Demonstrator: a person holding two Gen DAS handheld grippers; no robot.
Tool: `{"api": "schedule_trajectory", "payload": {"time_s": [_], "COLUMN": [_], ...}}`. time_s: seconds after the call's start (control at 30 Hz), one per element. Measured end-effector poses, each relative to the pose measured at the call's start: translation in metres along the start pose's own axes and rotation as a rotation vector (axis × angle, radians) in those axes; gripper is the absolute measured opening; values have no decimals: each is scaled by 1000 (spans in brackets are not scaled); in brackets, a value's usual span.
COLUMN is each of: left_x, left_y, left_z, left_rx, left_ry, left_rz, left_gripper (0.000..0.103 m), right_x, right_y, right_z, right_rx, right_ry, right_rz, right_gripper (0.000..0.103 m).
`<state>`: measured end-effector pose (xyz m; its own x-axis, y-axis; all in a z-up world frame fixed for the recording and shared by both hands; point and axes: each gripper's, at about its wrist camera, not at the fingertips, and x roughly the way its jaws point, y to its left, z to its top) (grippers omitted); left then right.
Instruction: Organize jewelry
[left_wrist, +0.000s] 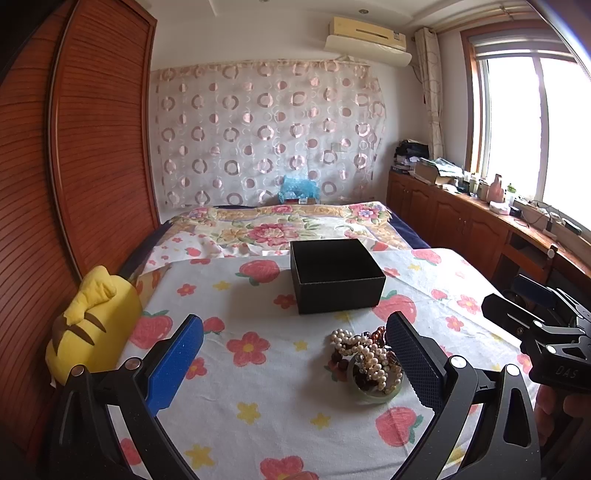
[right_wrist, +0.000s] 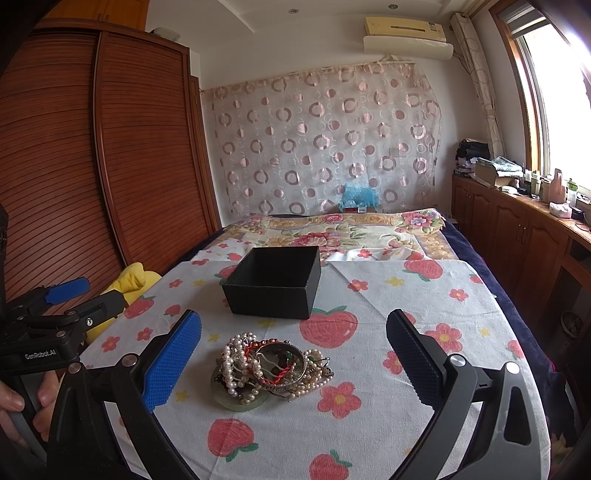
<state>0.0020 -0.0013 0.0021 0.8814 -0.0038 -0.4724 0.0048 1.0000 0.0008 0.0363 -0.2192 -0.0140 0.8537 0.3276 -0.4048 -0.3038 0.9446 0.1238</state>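
A tangled pile of jewelry (left_wrist: 369, 360) lies on the strawberry-print cloth (left_wrist: 258, 387): pearl strands, dark red beads, a green jade ring. In the right wrist view the pile (right_wrist: 271, 369) also shows a silver bangle and a red cord. An open, empty black box (left_wrist: 334, 275) stands behind it; it also shows in the right wrist view (right_wrist: 275, 282). My left gripper (left_wrist: 295, 354) is open above the cloth, the pile near its right finger. My right gripper (right_wrist: 293, 354) is open, the pile between its fingers, lower and nearer the left one. Each gripper shows in the other's view, the right (left_wrist: 535, 328) and the left (right_wrist: 74, 299).
A yellow plush toy (left_wrist: 88, 328) lies at the cloth's left edge beside the brown louvered wardrobe (left_wrist: 92, 147). A floral bedspread (left_wrist: 280, 225) lies behind the box. A wooden cabinet (left_wrist: 461, 221) with clutter runs under the window at right.
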Motion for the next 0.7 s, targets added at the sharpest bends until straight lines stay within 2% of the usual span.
{"api": "schedule_trajectory", "payload": {"time_s": [0.27,0.47,0.7], "left_x": [7,34,54], "left_y": [-3,-2,4], "left_z": [-5,-16,-30], "left_rx": [-1,8,14], "left_ry": [25,103,164], "left_rz": [-4,-28,-53], "left_gripper": [96,96,96], "right_x": [5,26,56], "right_y": [2,-1,-6], "right_z": [-3,-13,-21], "right_rx": [2,-25,-72], "right_ry": [16,57,167], "right_rz": [4,33,83], "right_gripper": [100,100,86]}}
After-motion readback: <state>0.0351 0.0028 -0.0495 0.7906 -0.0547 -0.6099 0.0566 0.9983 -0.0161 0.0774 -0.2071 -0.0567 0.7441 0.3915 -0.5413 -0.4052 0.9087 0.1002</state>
